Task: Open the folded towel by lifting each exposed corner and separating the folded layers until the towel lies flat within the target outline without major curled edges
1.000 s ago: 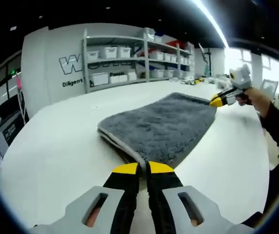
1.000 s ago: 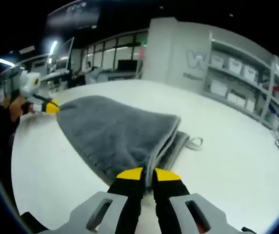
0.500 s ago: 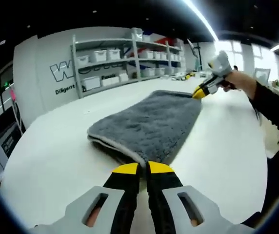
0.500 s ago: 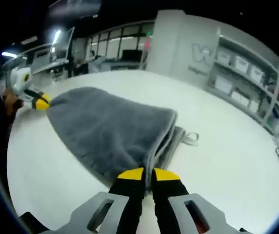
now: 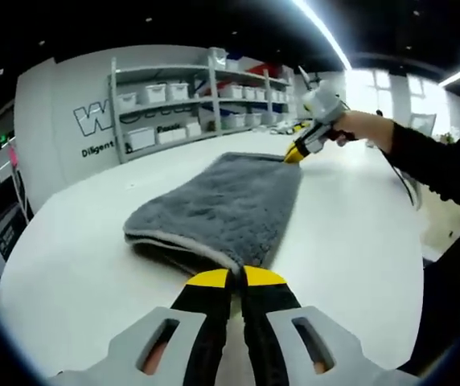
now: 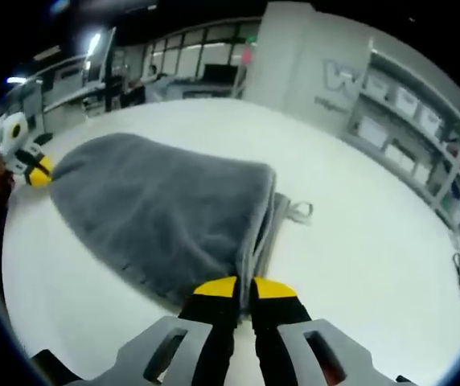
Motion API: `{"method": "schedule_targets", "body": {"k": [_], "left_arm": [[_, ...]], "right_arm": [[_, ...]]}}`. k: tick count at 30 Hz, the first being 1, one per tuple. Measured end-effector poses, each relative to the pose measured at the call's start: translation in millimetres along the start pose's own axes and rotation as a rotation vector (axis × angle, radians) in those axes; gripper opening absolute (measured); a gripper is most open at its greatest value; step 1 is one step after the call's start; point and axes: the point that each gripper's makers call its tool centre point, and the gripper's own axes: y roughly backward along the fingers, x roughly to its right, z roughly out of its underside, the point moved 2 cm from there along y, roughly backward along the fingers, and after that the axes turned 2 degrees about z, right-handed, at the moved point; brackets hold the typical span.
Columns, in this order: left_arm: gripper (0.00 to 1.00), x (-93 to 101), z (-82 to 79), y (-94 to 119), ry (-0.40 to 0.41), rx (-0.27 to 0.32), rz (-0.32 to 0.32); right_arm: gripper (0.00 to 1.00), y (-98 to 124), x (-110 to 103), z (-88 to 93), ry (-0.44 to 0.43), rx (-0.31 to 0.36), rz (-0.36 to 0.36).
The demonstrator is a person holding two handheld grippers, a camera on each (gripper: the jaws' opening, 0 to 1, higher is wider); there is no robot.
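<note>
Towel [image 5: 222, 205] lay gray and folded on the white worktop [image 5: 77, 265] | left claw [image 5: 236, 278] pinched one top-layer corner | right claw [image 6: 244, 287] pinched another | likely gripped so the top layer could open out.

Both grippers [image 5: 236, 278] [image 5: 296, 154] pinch the grey towel's [image 5: 222, 205] corners.

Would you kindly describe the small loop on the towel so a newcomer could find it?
On the white table lies a grey folded towel. At its folded edge, beside the lower layer, a small grey hanging loop lies flat on the table, the one thin strap against plush pile.
</note>
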Motion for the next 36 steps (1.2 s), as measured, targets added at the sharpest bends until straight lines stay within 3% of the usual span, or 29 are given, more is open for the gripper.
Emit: {"method": "schedule_targets", "body": {"k": [8, 15, 20, 25, 31, 36], "left_arm": [[0.03, 6.4, -1.3, -0.2, -0.009, -0.001, 0.026], [0.03, 23.1, -3.1, -0.8, -0.022, -0.010, 0.069], [0.03, 29.8, -2.9, -1.2, -0.020, -0.014, 0.090], [0.03, 37.1, -2.1, -1.9, -0.021, -0.016, 0.110], [0.03, 48.6, -3.2, -4.8, -0.038, -0.015, 0.140], [0.03, 53.4, -3.3, -4.6, -0.046, -0.018, 0.155]], "right_arm": [[0.01, -9.6, 6.1, -5.9, 0.005, -0.019, 0.008], [0.01, -21.1, 12.7, -11.6, 0.012, -0.063, 0.033], [0.01, -29.5, 12.6, -17.7, 0.064, -0.095, 0.062], [0.01, -38.9, 18.7, -20.4, 0.035, -0.111, 0.046], [0.01, -47.7, 17.6, -25.0, 0.073, -0.145, 0.050], [0.01, -52.5, 20.2, -26.4, 0.033, -0.182, 0.008]]}}
